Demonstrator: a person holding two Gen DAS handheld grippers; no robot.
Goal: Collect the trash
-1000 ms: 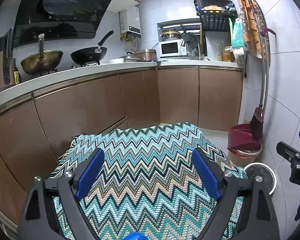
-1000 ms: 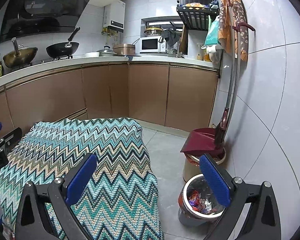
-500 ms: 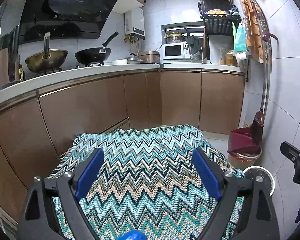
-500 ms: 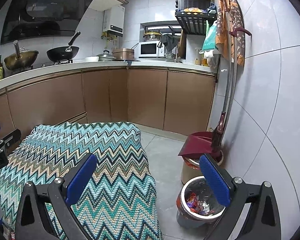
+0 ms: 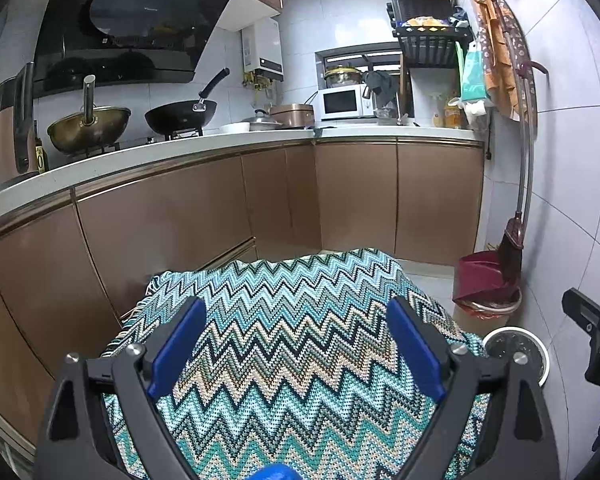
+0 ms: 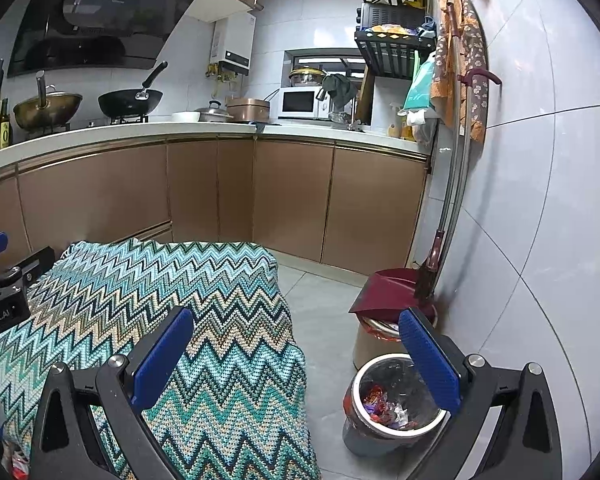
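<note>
Hovering over a zigzag-patterned blanket (image 5: 300,344) that covers a low table, the left claw (image 5: 296,348) stands wide open with nothing between its blue fingers (image 5: 176,350). The right claw (image 6: 296,354) is open as well and empty; one finger lies over the blanket's edge, the other (image 6: 430,360) over the floor side. Below that finger a small round trash bin (image 6: 380,428) stands on the grey floor tiles, just beside the table's draped corner; it is lined with a clear bag and holds colourful crumpled wrappers (image 6: 380,404). Right behind it stands a second bin (image 6: 370,344) with a dark red dustpan (image 6: 388,290) resting on top and a broom (image 6: 440,216) leaning against the white tiled wall. In the left view the small bin's rim (image 5: 536,344) shows past the blanket's right edge.
</note>
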